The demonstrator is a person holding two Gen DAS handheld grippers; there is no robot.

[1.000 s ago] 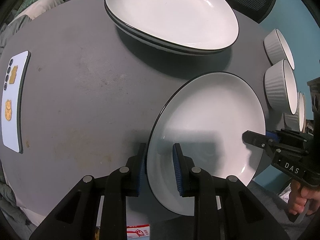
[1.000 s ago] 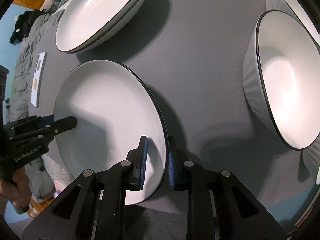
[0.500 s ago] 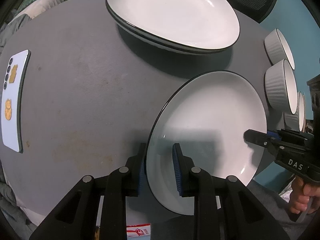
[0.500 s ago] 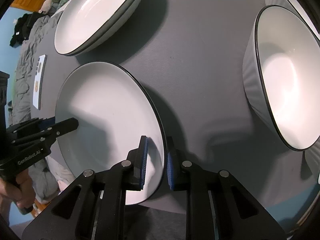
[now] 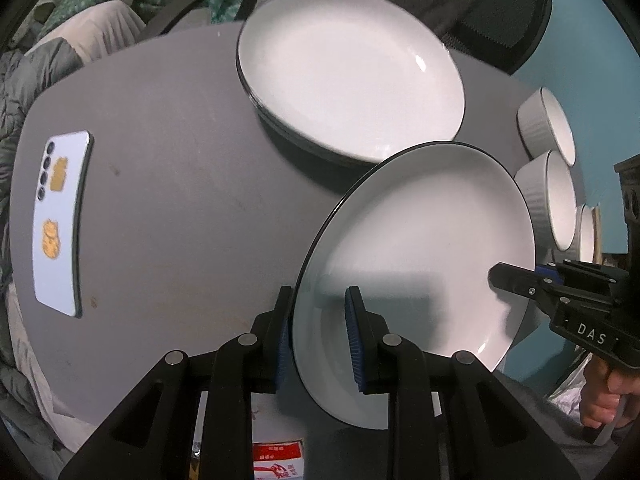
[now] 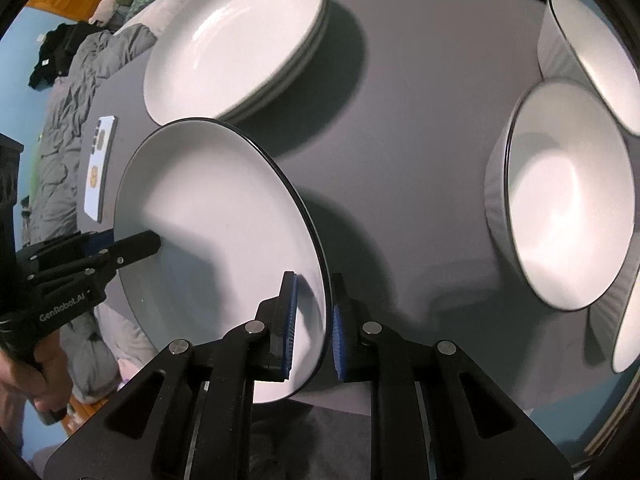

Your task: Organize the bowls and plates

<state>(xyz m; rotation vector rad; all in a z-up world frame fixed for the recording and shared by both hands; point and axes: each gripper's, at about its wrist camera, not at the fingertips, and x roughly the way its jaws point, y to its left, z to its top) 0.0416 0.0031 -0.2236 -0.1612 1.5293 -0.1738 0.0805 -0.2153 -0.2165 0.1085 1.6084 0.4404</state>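
Over the near edge of the grey table (image 5: 168, 184), I have one white plate (image 5: 420, 240) pinched between both grippers: the left gripper (image 5: 320, 336) clamps its rim on one side, the right gripper (image 6: 314, 320) clamps the opposite rim. Its far edge overlaps my view of the plate stack (image 5: 352, 68), so I judge it lifted clear of the tabletop. The step in hand is carrying this plate to that stack, which sits toward the far edge of the table. The next move calls for keeping both hands level with each other, centring the plate above the stack, then lowering it until it nests before I let go. Every dish I can see is empty. Three ribbed white bowls (image 5: 554, 200) line the right edge of the table, unstacked. A phone (image 5: 60, 220) lies near the left edge, well clear of the route.
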